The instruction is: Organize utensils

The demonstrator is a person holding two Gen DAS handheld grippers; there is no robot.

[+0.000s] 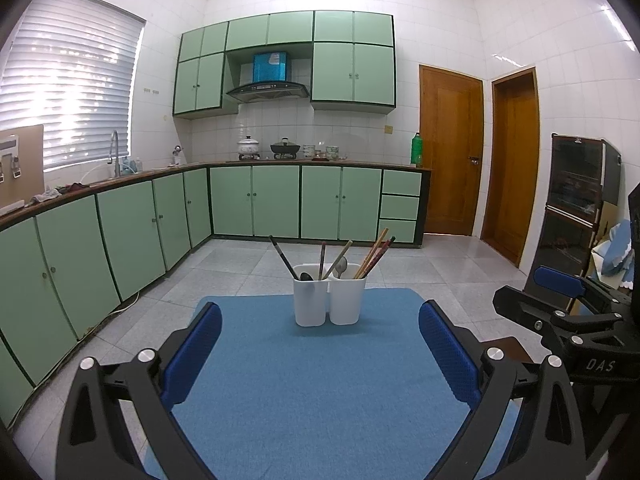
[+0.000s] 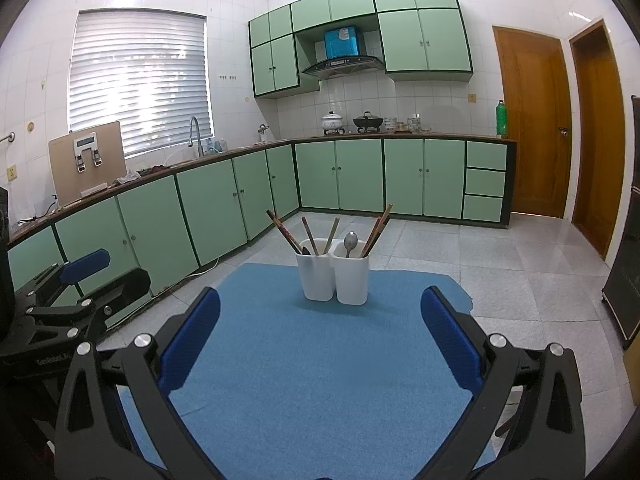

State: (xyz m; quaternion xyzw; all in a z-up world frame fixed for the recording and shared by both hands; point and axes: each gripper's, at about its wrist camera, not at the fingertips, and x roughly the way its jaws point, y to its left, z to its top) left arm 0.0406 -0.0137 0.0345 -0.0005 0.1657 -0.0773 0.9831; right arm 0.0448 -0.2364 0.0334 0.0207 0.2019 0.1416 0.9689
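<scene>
Two white utensil cups stand side by side at the far end of a blue mat [image 1: 320, 380], touching each other. The left cup [image 1: 309, 300] holds a dark spoon and dark-handled utensils. The right cup [image 1: 347, 300] holds a metal spoon [image 1: 341, 267] and several chopsticks [image 1: 374, 256]. In the right wrist view the cups [image 2: 334, 276] and mat [image 2: 320, 368] show the same. My left gripper [image 1: 320, 320] is open and empty above the mat, short of the cups. My right gripper [image 2: 320, 312] is open and empty, also short of the cups.
The mat covers a small table with grey floor tiles [image 1: 460, 272] around it. Green cabinets [image 1: 256, 200] run along the left and far walls. Two wooden doors [image 1: 452, 152] stand at the right. A dark cabinet [image 1: 576, 200] stands at far right.
</scene>
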